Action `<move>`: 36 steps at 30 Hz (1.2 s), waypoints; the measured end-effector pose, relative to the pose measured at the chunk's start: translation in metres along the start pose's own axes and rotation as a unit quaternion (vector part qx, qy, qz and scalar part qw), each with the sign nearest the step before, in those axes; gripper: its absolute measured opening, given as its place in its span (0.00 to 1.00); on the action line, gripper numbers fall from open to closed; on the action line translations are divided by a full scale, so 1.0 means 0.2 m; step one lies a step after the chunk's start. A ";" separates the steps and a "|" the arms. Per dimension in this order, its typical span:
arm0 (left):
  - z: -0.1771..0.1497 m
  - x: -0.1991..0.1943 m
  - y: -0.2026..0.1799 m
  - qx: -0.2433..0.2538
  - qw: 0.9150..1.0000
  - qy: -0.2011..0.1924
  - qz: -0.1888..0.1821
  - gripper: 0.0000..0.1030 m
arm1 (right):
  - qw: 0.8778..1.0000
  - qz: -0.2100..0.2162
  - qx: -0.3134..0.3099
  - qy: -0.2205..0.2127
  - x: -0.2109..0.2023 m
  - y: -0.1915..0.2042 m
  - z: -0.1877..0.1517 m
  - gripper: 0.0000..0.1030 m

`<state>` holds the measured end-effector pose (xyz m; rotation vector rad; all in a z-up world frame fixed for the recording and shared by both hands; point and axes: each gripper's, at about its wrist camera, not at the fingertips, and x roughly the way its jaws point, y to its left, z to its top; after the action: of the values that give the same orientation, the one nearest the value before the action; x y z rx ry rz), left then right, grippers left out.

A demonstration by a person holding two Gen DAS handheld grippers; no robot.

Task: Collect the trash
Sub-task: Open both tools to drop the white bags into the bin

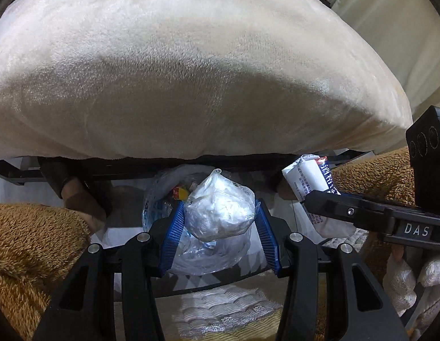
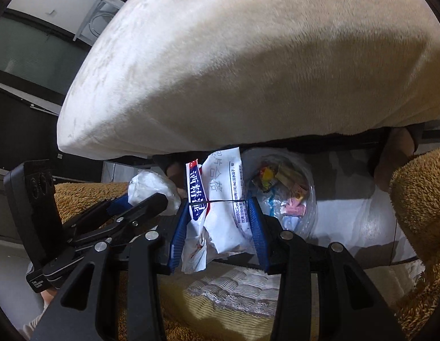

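Note:
My left gripper [image 1: 220, 216] is shut on a clear plastic bag stuffed with white tissue [image 1: 220, 210], held above a clear-lined trash bin [image 1: 160, 199] on the floor. My right gripper [image 2: 220, 216] is shut on a white wrapper with blue and red print [image 2: 220, 199], held left of the same bin [image 2: 288, 196], which holds colourful wrappers [image 2: 267, 177]. The wrapper [image 1: 308, 176] and the right gripper's finger [image 1: 348, 210] show at the right of the left wrist view. The tissue bag [image 2: 151, 187] and the left gripper's finger [image 2: 140, 207] show at the left of the right wrist view.
A large cream plush cushion [image 1: 191, 71] overhangs the bin and fills the upper half of both views [image 2: 262, 56]. Brown fleece sleeves [image 1: 29, 244] flank the scene. A white lace cloth [image 1: 220, 309] lies below. A gloved hand [image 1: 404, 281] is at lower right.

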<state>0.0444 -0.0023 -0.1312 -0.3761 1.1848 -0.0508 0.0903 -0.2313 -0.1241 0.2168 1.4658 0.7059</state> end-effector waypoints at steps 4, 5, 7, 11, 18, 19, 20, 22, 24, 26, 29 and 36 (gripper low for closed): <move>0.02 0.08 0.02 -0.007 1.000 0.027 0.007 0.47 | 0.999 -0.011 0.018 0.027 0.08 -0.03 0.04 0.41; 0.02 0.09 0.02 -0.010 0.999 0.034 0.006 0.47 | 0.999 -0.015 0.025 0.034 0.10 -0.04 0.05 0.41; 0.04 0.15 0.05 -0.015 0.999 0.050 0.006 0.47 | 0.998 -0.016 0.038 0.052 0.14 -0.06 0.05 0.41; 0.03 0.21 0.07 -0.023 0.996 0.080 0.008 0.47 | 0.995 -0.020 0.043 0.086 0.24 -0.06 0.06 0.41; 0.01 0.25 0.10 -0.037 0.994 0.102 0.005 0.47 | 0.990 -0.033 0.049 0.132 0.34 -0.08 0.06 0.41; 0.01 0.26 0.11 -0.040 0.994 0.106 0.005 0.47 | 0.989 -0.034 0.052 0.135 0.35 -0.08 0.06 0.41; 0.02 0.26 0.10 -0.041 0.993 0.111 0.006 0.47 | 0.988 -0.036 0.054 0.137 0.36 -0.08 0.05 0.41; 0.02 0.27 0.11 -0.045 0.992 0.118 0.006 0.47 | 0.987 -0.038 0.059 0.141 0.37 -0.09 0.06 0.41; 0.02 0.27 0.12 -0.044 0.992 0.121 0.005 0.47 | 0.987 -0.038 0.063 0.146 0.38 -0.08 0.06 0.41; 0.02 0.28 0.12 -0.041 0.991 0.123 0.005 0.47 | 0.986 -0.035 0.066 0.149 0.39 -0.09 0.06 0.41; 0.01 0.29 0.11 -0.040 0.991 0.124 0.008 0.47 | 0.986 -0.036 0.070 0.148 0.40 -0.09 0.06 0.41; 0.01 0.29 0.12 -0.043 0.991 0.127 0.017 0.48 | 0.986 -0.039 0.075 0.146 0.39 -0.09 0.06 0.42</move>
<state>0.0646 0.0067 -0.1894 -0.4341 1.4487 -0.0194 0.1034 -0.1975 -0.1970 0.1750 1.8004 0.5812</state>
